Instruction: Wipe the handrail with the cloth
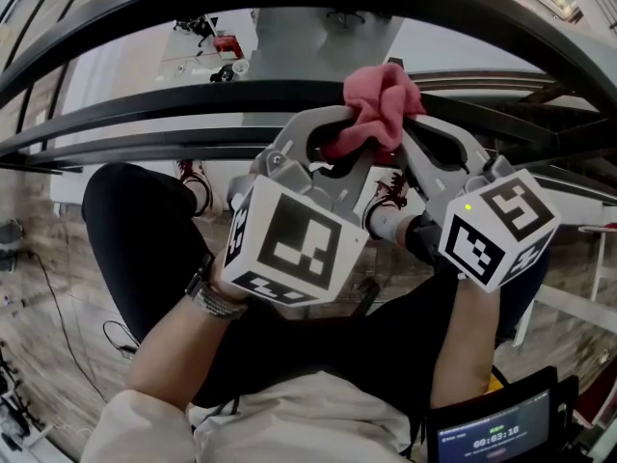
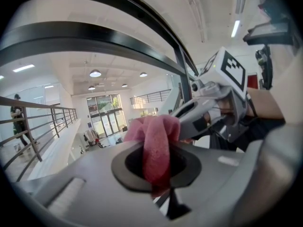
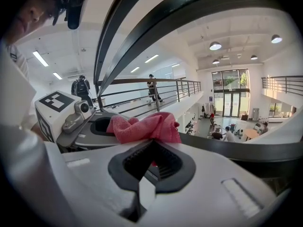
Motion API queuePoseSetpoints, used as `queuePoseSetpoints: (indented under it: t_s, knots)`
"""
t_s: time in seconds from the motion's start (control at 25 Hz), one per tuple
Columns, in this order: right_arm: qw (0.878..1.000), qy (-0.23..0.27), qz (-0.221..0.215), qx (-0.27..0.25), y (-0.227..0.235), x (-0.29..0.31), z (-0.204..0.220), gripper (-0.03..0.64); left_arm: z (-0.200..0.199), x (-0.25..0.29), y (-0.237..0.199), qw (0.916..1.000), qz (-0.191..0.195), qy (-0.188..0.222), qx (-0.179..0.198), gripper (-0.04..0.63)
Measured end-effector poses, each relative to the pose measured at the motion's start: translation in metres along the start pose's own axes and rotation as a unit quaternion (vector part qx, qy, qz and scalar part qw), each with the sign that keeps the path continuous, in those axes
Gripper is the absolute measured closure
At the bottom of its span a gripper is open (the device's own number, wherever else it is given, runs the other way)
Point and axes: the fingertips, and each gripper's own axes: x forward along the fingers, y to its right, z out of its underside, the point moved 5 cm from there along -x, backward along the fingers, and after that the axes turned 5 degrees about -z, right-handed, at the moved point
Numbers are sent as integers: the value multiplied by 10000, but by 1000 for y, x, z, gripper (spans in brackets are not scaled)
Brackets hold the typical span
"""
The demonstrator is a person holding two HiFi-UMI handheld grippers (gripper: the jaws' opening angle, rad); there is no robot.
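Head view: crumpled pink cloth (image 1: 381, 102) sat bunched on the black metal handrail (image 1: 193, 99), w/ left gripper (image 1: 339, 138) & right gripper (image 1: 424, 135) both clamped on it. Wipe prob. just starting; next needs firm press & slide along rail.

In the head view the pink cloth (image 1: 381, 104) covers the jaw tips of the left gripper (image 1: 339, 135) and of the right gripper (image 1: 416, 128). It also covers the piece of handrail (image 1: 193, 101) behind it, at 12 o'clock. The handrail is cut off at both side edges. At 5 o'clock a small screen (image 1: 492, 430) is cut by the lower edge, and its print is too small to read. In the left gripper view the person (image 2: 18, 122) at 9 o'clock is too small to make out.
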Motion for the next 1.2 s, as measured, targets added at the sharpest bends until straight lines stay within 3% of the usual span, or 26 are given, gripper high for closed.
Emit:
queuePoseSetpoints:
  t_s: [1.2]
  knots:
    - [9977,-590,-59,-323,-2,14,13,615,12,1,2,9993,4,-332,194,561]
